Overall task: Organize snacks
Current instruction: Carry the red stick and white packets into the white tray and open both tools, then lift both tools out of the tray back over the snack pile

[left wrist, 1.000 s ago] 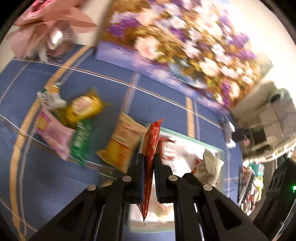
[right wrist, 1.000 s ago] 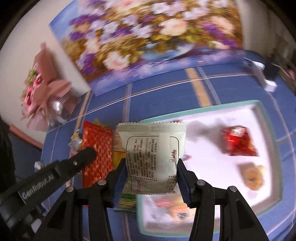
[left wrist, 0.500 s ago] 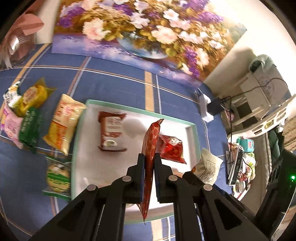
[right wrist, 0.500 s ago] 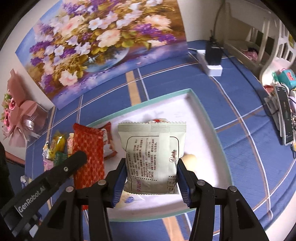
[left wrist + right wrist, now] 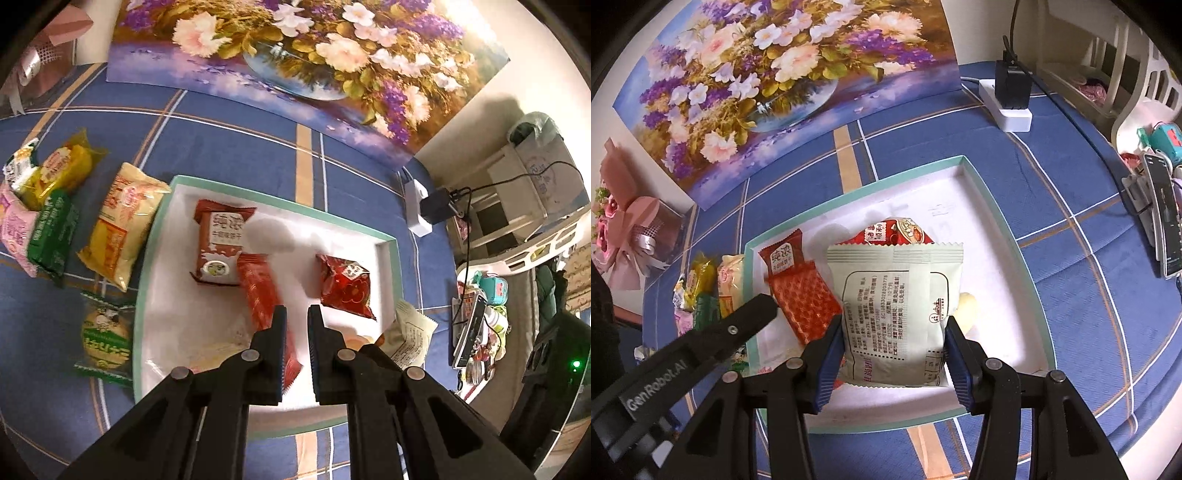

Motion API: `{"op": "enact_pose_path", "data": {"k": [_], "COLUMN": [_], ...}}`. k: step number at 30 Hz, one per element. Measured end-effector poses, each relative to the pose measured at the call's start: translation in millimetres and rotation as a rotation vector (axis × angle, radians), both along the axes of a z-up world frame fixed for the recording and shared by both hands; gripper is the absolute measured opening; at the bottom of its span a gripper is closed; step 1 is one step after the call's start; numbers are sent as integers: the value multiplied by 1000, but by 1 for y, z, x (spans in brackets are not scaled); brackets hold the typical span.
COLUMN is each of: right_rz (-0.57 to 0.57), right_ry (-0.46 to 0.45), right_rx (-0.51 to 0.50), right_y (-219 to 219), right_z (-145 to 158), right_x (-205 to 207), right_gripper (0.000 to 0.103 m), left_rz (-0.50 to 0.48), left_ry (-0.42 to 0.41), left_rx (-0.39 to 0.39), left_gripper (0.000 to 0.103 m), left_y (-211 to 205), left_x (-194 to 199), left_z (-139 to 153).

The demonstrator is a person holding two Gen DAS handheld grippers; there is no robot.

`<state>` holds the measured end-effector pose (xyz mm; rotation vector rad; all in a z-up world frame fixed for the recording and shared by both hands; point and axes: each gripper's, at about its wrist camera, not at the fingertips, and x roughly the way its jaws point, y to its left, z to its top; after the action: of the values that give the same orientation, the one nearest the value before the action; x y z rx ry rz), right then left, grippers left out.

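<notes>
Left wrist view, hard to make out: the lower end of the red-orange packet [image 5: 258, 291] is hidden behind one finger, and a pale wrapper by the tray's near edge is washed out.
Right wrist view, hidden: a red packet [image 5: 894, 232] and a pale round snack [image 5: 967, 306] only peek out from behind the held packet.
Left gripper [image 5: 295, 321]: its jaws stand a narrow slit apart with nothing between them, and bare tray shows through the gap.
Right gripper [image 5: 894, 332]: its blue pads are clamped on both side edges of the pale green packet [image 5: 901, 310], printed back towards the camera, above the tray.
Red-orange packet: lies in the tray, just beside the left gripper and touching the brown-red packet [image 5: 219, 243].
Tray [image 5: 391, 266]: white inside with a teal rim. It also holds the red packet near its right wall.
Left of the tray: a yellow-orange bag [image 5: 122, 225] against the rim, then a green packet [image 5: 55, 236], a pink packet [image 5: 14, 229] and a yellow packet [image 5: 62, 170] in a loose heap. A green round-picture packet [image 5: 105, 339] lies nearer.
Surface: blue plaid cloth [image 5: 221, 147].
Room: a flower painting [image 5: 314, 55] leans on the wall behind. A power strip [image 5: 417, 214] with a black adapter sits at the right, a pink bouquet [image 5: 624, 236] at the left, and cluttered white shelving beyond.
</notes>
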<state>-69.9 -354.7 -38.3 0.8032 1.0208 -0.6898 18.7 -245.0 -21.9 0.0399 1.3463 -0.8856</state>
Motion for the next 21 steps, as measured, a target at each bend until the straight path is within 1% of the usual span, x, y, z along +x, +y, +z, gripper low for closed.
{"op": "enact_pose_path", "data": {"k": [3, 5, 6, 7, 9, 10, 11, 13, 17, 19, 21], "right_rz": [3, -1, -2, -4, -7, -8, -8, -6, -1, -4, -3], "right_ry": [9, 14, 14, 14, 17, 18, 18, 15, -1, -6, -6], "right_rx": [11, 16, 17, 20, 20, 19, 18, 14, 2, -7, -14], "right_y": [-1, -2, -2, -2, -3, -3, -4, -3, -1, 0, 1], "right_z": [-3, -5, -5, -6, -7, -7, -7, -7, -6, -5, -5], "right_x": [1, 2, 1, 1, 1, 1, 1, 2, 4, 5, 6], "right_gripper": [55, 57, 58, 61, 64, 65, 67, 72, 84, 88, 90], "left_rz": [17, 38, 48, 57, 76, 86, 97, 115, 145, 153, 158], "left_ry": [-15, -40, -55, -66, -88, -100, -115, -148, -240, -278, -303], "left_rx": [32, 71, 96, 114, 151, 170, 191, 229, 308, 341, 354], "left_gripper": [21, 33, 36, 38, 41, 44, 50, 58, 71, 75, 76], "left_y": [6, 10, 12, 14, 20, 22, 25, 29, 37, 40, 42], "left_x": [3, 6, 8, 9, 12, 14, 17, 20, 25, 28, 30], "left_z": [-1, -2, -3, -4, -7, -8, -9, -11, -10, -10, -8]}}
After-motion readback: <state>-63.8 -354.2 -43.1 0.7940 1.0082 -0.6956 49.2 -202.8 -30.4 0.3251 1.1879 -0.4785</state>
